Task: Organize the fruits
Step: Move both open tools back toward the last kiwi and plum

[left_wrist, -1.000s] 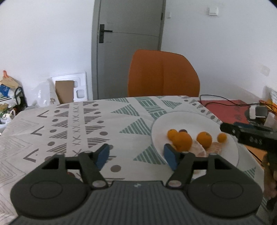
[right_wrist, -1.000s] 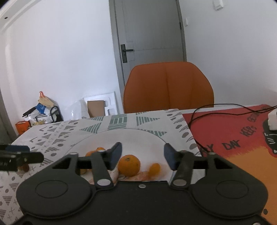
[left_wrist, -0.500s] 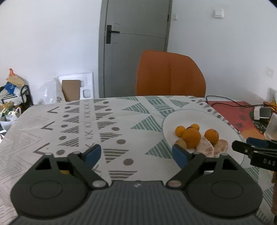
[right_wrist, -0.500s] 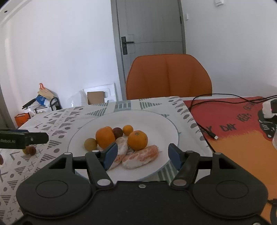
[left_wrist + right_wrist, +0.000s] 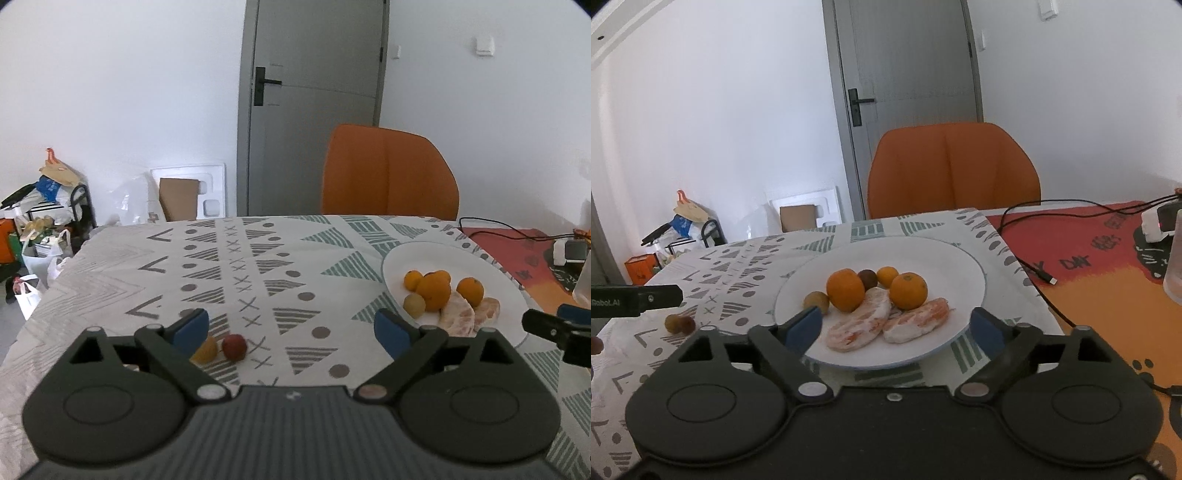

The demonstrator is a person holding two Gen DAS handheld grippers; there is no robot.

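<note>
A white plate [image 5: 960, 266] on the patterned tablecloth holds several oranges [image 5: 845, 290], a small green fruit [image 5: 816, 302], a dark fruit [image 5: 867, 279] and two peeled citrus pieces [image 5: 860, 325]. It also shows in the left wrist view [image 5: 480, 262]. Two loose fruits lie on the cloth: a red one [image 5: 234, 347] and a yellow one [image 5: 205, 350], also in the right wrist view [image 5: 679, 324]. My left gripper [image 5: 291, 328] is open and empty just behind them. My right gripper [image 5: 895, 330] is open and empty at the plate's near rim.
An orange chair [image 5: 389, 177] stands behind the table. A red mat [image 5: 1108, 251] with a black cable [image 5: 1034, 266] and a white device [image 5: 1160, 221] lies right of the plate. Bags and clutter [image 5: 40, 218] sit on the floor at left.
Both grippers have drawn back and risen from the plate. The left view has shifted left, and the two loose fruits on the cloth have come into sight.
</note>
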